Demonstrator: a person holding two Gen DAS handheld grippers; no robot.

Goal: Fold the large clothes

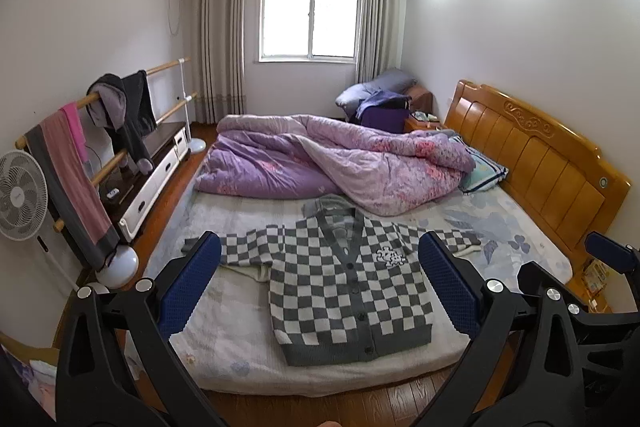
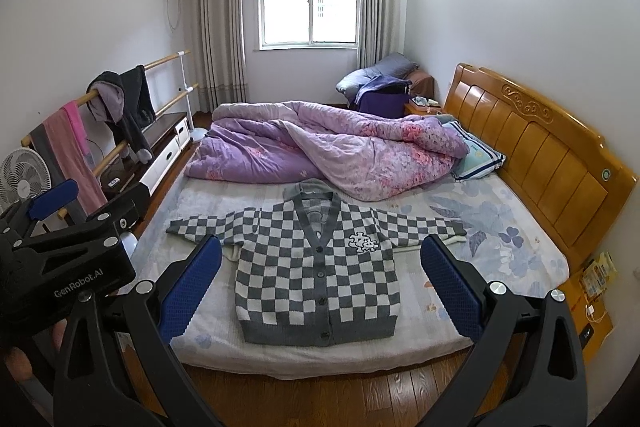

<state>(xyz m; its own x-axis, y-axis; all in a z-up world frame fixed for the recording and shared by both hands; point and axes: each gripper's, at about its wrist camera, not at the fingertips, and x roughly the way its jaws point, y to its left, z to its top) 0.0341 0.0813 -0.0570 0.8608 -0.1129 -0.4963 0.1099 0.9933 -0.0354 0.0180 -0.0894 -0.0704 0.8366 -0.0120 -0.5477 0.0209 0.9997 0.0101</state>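
Note:
A grey-and-white checked cardigan (image 1: 344, 287) lies flat and buttoned on the bed, front up, both sleeves spread out sideways; it shows the same way in the right wrist view (image 2: 316, 267). My left gripper (image 1: 320, 287) hangs open above the near edge of the bed, short of the cardigan, with nothing between its blue pads. My right gripper (image 2: 320, 291) is open too and holds nothing, also back from the garment. The left gripper's body shows at the left of the right wrist view, and part of the right gripper at the right edge of the left wrist view.
A crumpled purple quilt (image 1: 332, 159) covers the far half of the bed (image 1: 224, 347), touching the cardigan's collar. A wooden headboard (image 1: 532, 155) stands at the right, a pillow (image 1: 482, 171) beside it. At the left are a rail with hung clothes (image 1: 120, 115), a fan (image 1: 20, 195) and a low cabinet (image 1: 156, 171).

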